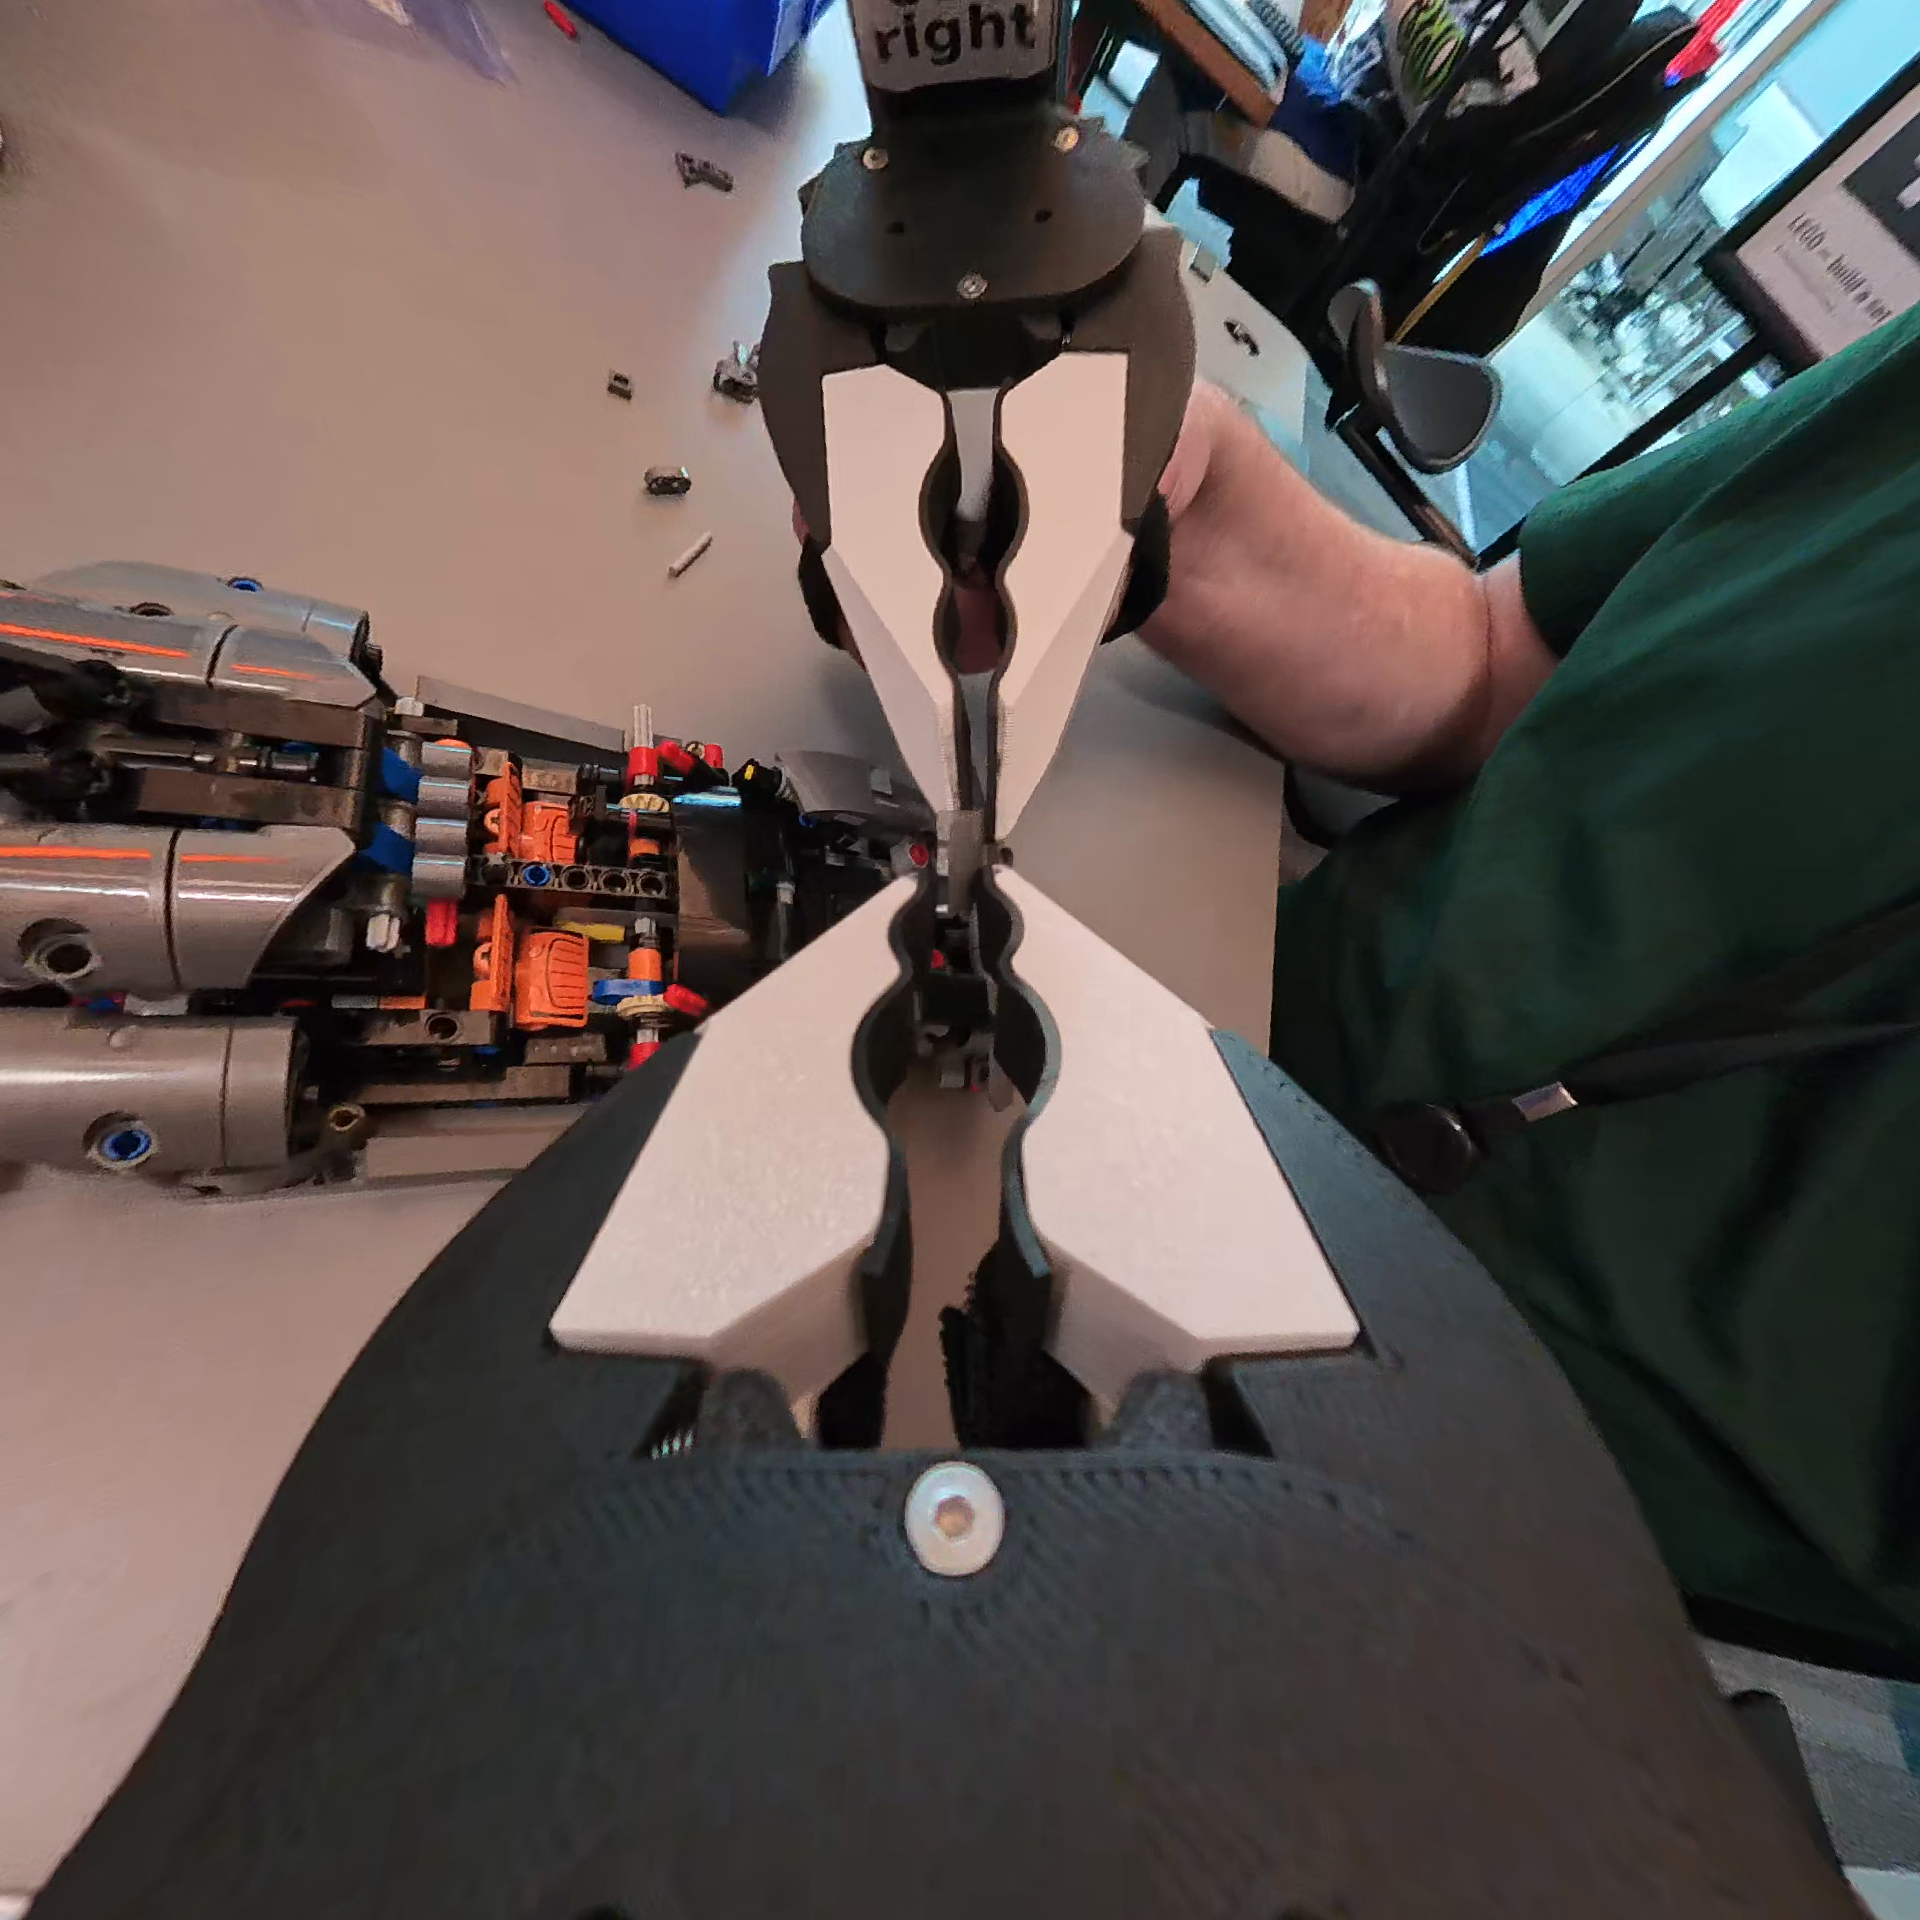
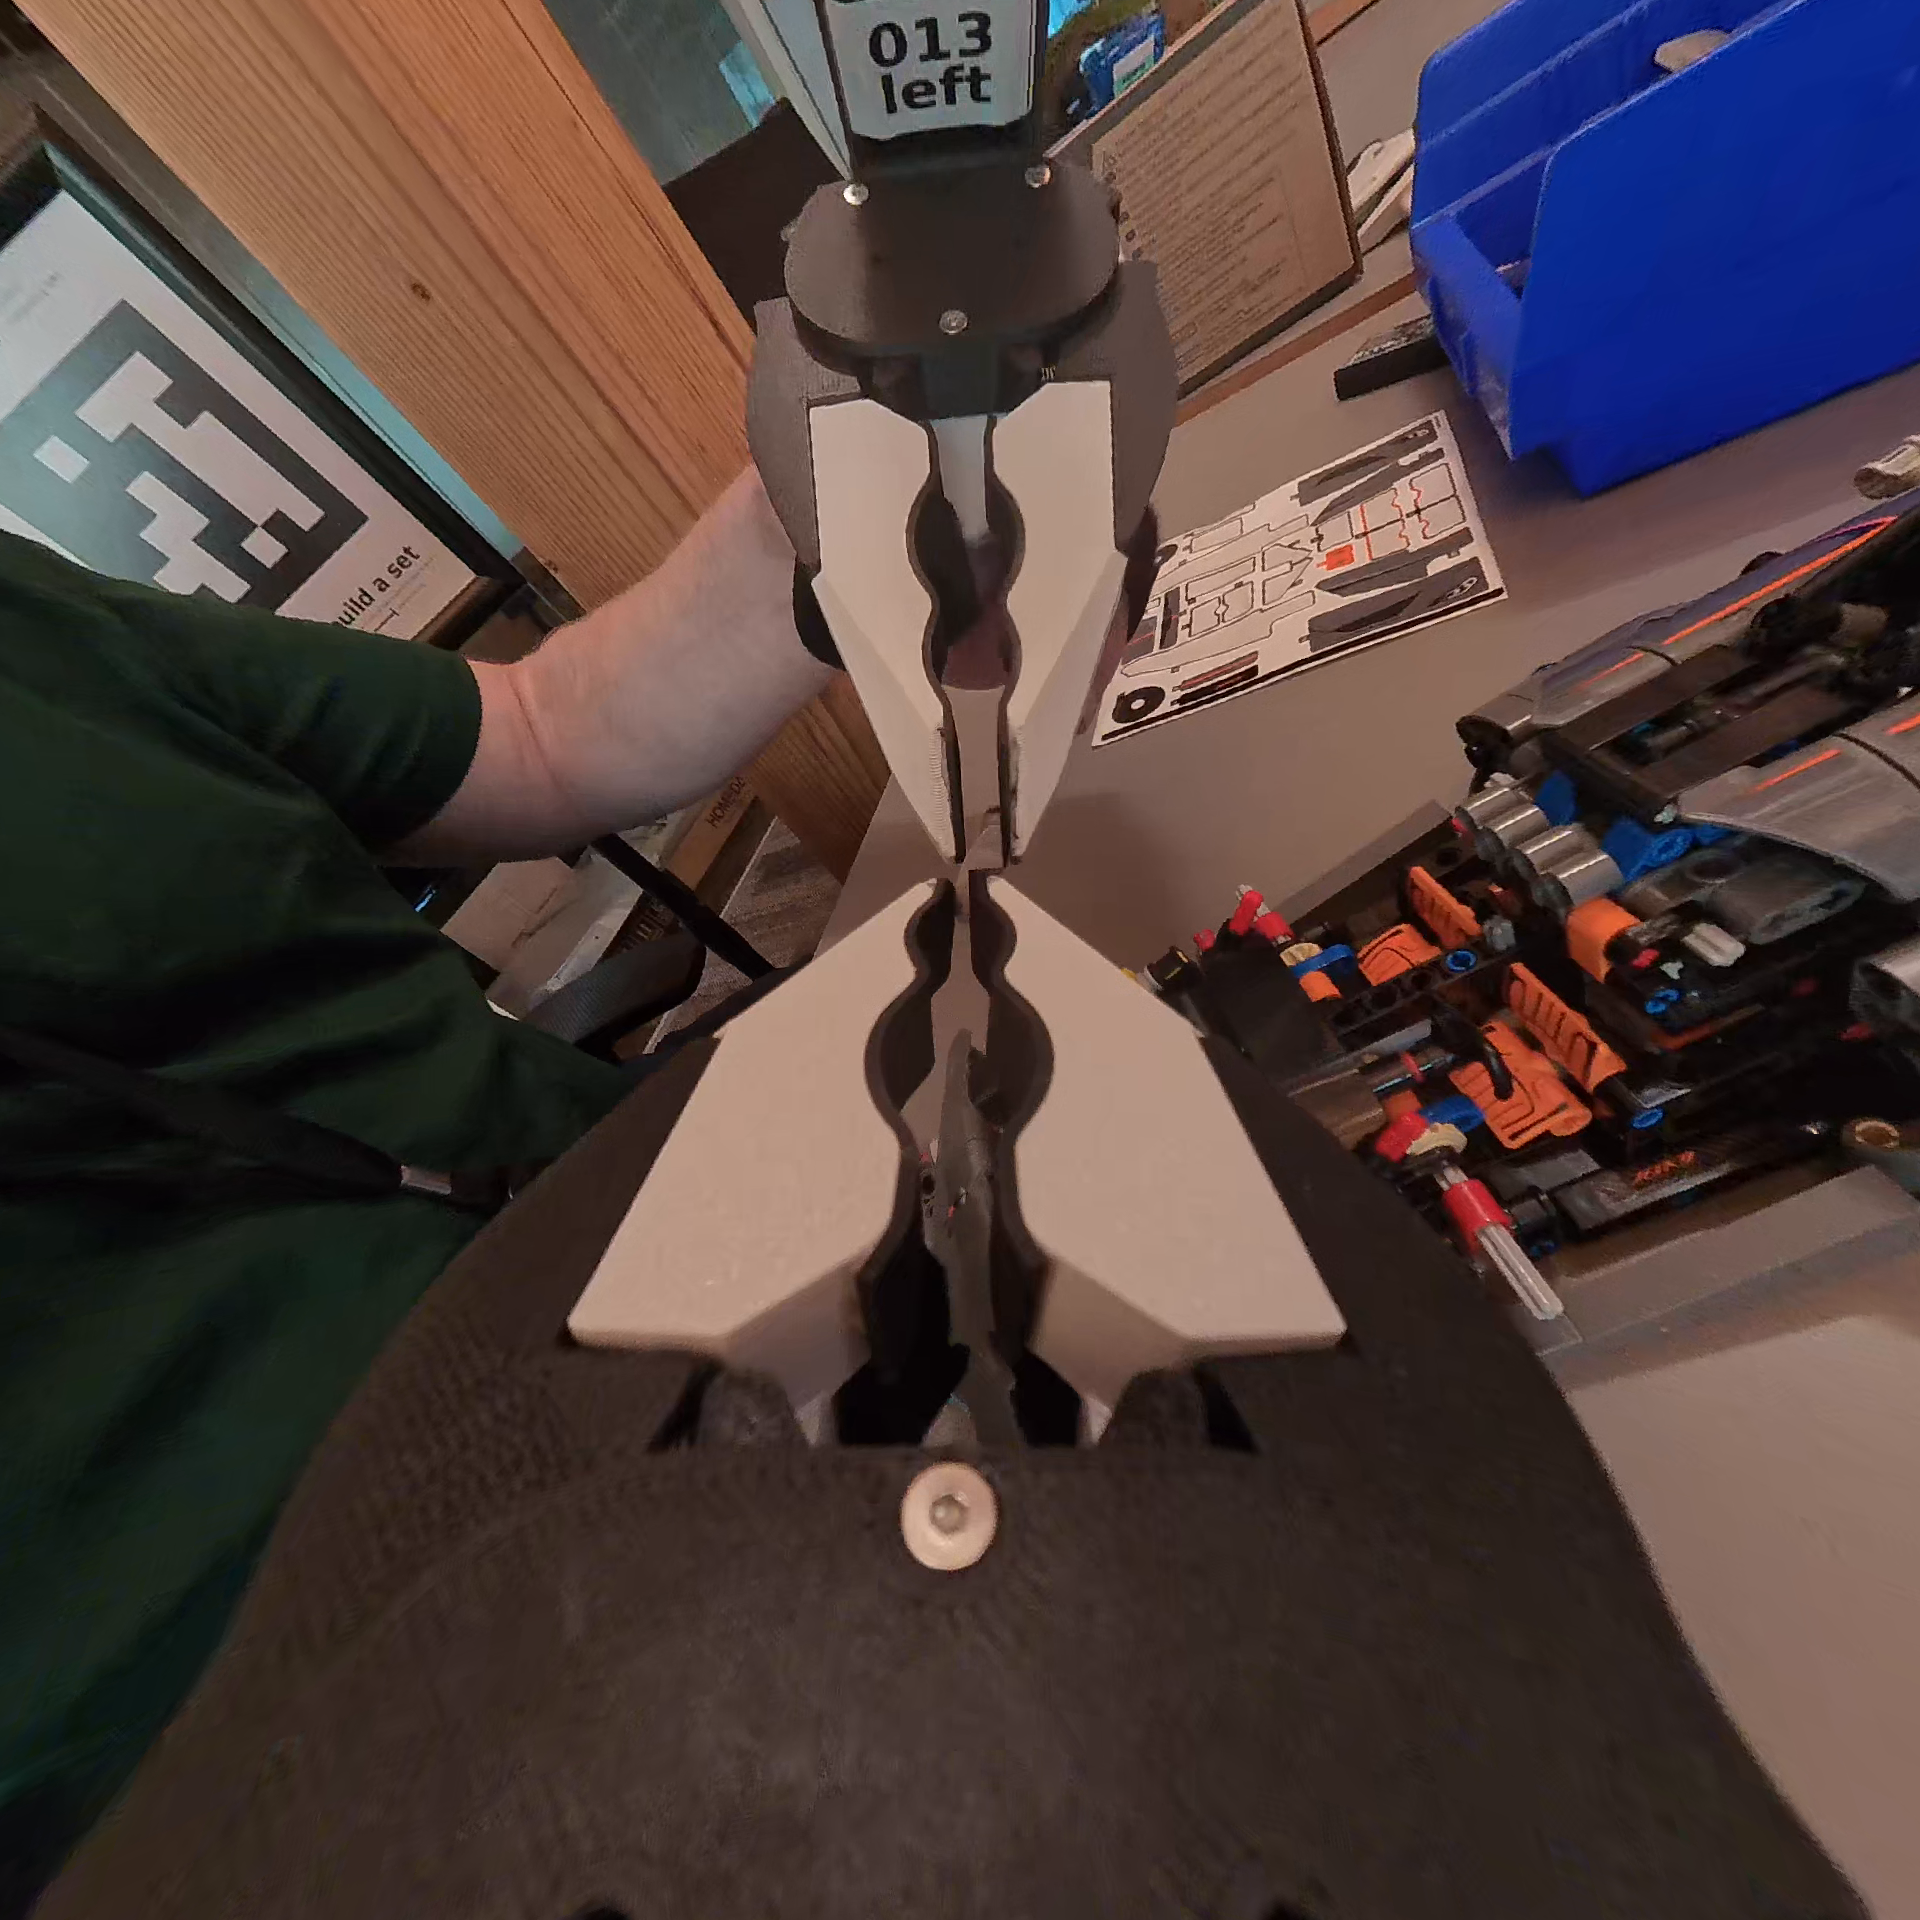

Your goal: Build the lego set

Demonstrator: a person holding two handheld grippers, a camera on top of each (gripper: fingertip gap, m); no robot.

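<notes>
My left gripper (image 1: pixel 961 888) and right gripper (image 2: pixel 966 883) meet tip to tip in the air above the table edge. The left gripper is shut on a small grey lego piece (image 1: pixel 964 850), which also shows between its tips in the right wrist view (image 2: pixel 987 836). The right gripper (image 1: pixel 971 816) is shut on a thin dark grey piece (image 2: pixel 961 1164) that lies edge-on between its fingers. The two pieces touch at the tips. The partly built lego car (image 1: pixel 312 883), grey with orange seats, lies on the table beside the grippers (image 2: pixel 1610 935).
Small loose lego parts (image 1: pixel 667 479) lie on the grey table (image 1: pixel 364 364). A sticker sheet (image 2: pixel 1309 592) and blue bins (image 2: pixel 1683 239) are behind the car. A person in a green shirt (image 1: pixel 1662 935) holds the grippers. A wooden wall panel (image 2: pixel 468 260) stands behind. Both grippers' tips are close together, under 4 cm apart.
</notes>
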